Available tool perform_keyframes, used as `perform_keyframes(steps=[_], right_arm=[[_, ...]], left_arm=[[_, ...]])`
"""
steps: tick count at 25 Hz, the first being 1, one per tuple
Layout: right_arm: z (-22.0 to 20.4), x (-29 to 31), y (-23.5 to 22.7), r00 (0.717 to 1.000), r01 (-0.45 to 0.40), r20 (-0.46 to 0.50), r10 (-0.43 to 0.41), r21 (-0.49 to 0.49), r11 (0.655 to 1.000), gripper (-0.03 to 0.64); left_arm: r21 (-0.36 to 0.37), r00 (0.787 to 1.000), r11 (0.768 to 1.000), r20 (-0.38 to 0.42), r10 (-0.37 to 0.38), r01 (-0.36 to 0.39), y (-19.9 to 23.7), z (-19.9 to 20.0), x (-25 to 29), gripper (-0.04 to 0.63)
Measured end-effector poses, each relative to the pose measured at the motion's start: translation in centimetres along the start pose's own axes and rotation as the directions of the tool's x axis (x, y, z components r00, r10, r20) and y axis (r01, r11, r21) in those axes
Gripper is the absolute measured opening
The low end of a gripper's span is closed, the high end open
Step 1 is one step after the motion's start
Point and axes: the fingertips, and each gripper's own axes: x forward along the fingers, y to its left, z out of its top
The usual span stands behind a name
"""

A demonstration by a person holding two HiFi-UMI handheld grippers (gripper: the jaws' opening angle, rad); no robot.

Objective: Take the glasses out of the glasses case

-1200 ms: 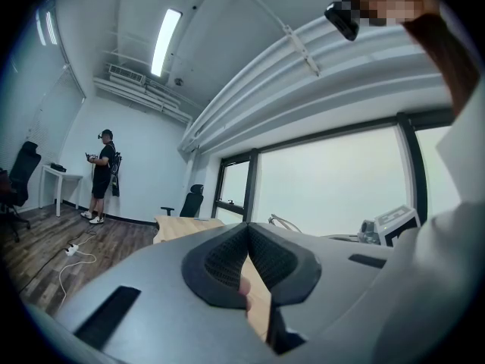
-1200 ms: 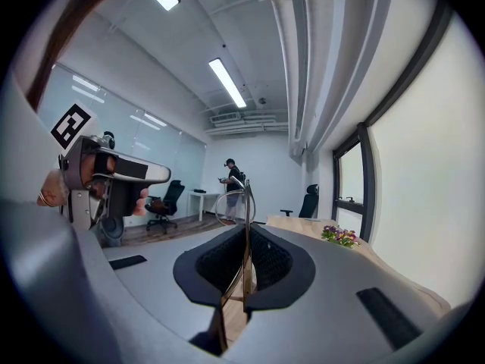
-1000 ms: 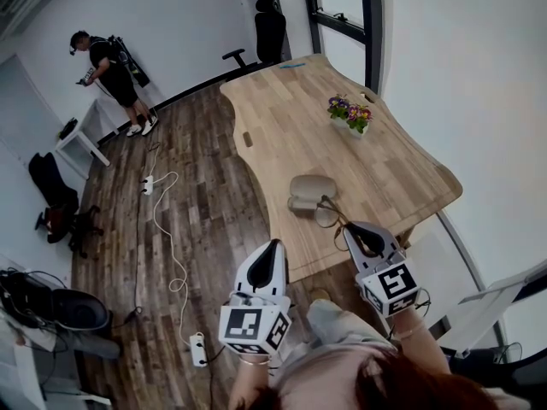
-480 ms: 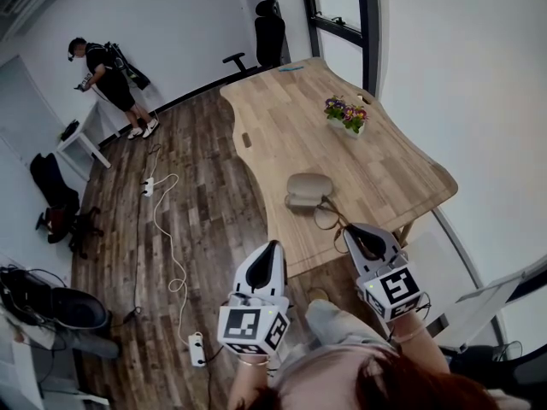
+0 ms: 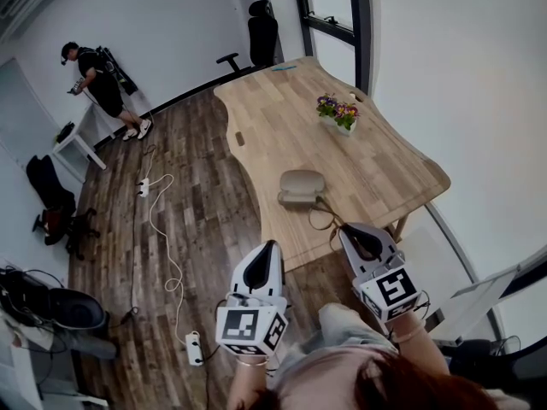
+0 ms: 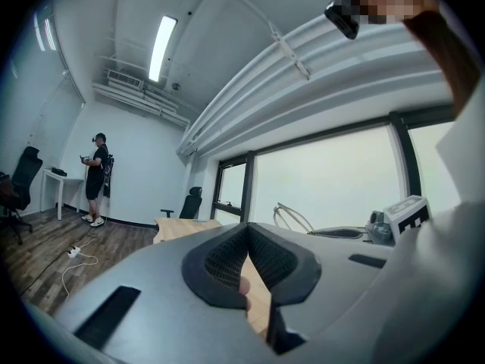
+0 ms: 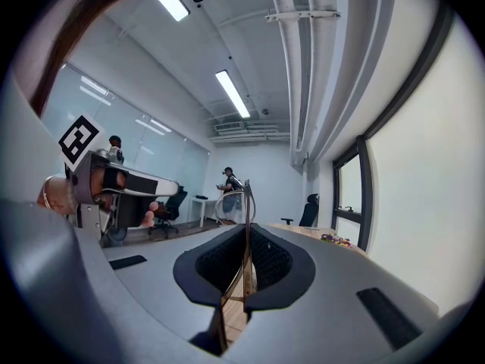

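Observation:
A beige glasses case (image 5: 301,186) lies open on the wooden table (image 5: 385,169), near its front edge. Thin-framed glasses (image 5: 322,218) hang just in front of the case, clear of it. My right gripper (image 5: 349,231) is shut on one temple of the glasses; in the right gripper view the glasses (image 7: 236,203) stick up from between the closed jaws of the right gripper (image 7: 244,268). My left gripper (image 5: 271,248) hovers over the floor off the table's front edge, shut and holding nothing. In the left gripper view the left gripper (image 6: 246,268) shows its pads pressed together.
A small pot of flowers (image 5: 338,112) stands mid-table. An office chair (image 5: 261,32) sits at the far end. A person (image 5: 90,75) stands at the back left by a white desk (image 5: 77,139). A cable with power strips (image 5: 162,220) runs across the wood floor.
My right gripper has drawn the glasses a little back from the case toward the table's front edge. The left gripper has hardly moved.

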Motion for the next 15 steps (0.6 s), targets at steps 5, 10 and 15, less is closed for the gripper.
perform_keyframes(steps=[5, 10, 15], right_arm=[[0.2, -0.3, -0.5, 1.0, 0.009, 0.0, -0.009, 0.001, 1.0, 0.012], [0.4, -0.5, -1.1, 1.0, -0.001, -0.002, 0.001, 0.004, 1.0, 0.012], [1.1, -1.1, -2.0, 1.0, -0.014, -0.004, 0.014, 0.004, 1.0, 0.012]], left_arm=[[0.001, 1.0, 1.0, -0.008, -0.001, 0.001, -0.5, -0.2, 0.5, 0.002], [0.023, 0.999, 0.999, -0.016, 0.035, -0.034, -0.8, -0.2, 1.4, 0.002], [0.014, 0.998, 0.999, -0.031, 0.051, -0.051, -1.6, 0.1, 2.4, 0.002]])
